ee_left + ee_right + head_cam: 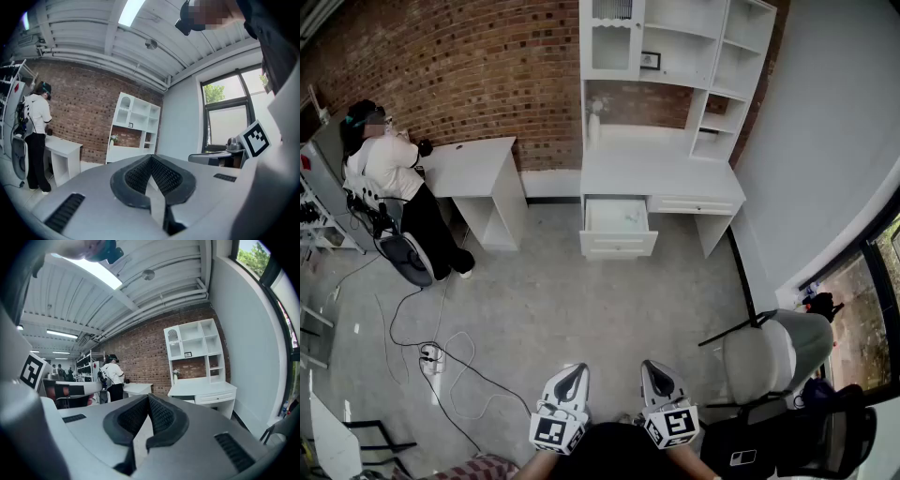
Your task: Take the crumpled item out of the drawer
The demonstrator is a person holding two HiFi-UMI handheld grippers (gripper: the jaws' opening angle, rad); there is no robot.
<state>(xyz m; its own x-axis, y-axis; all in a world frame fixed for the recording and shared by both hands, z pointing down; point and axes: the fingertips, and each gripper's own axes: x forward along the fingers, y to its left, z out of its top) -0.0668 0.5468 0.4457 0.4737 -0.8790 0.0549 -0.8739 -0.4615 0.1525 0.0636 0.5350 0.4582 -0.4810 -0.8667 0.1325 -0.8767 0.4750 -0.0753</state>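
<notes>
A white desk with a hutch stands against the brick wall across the room. Its left drawer is pulled open, and a small pale crumpled item lies inside, too small to make out well. My left gripper and right gripper are held low and close to me, far from the desk, both pointing toward it. The left gripper has its jaws pressed together with nothing between them. The right gripper is likewise shut and empty. The desk shows ahead in the right gripper view.
A person stands at a second white desk on the left. Cables and a power strip lie on the floor to my left. An office chair stands to my right, near a window.
</notes>
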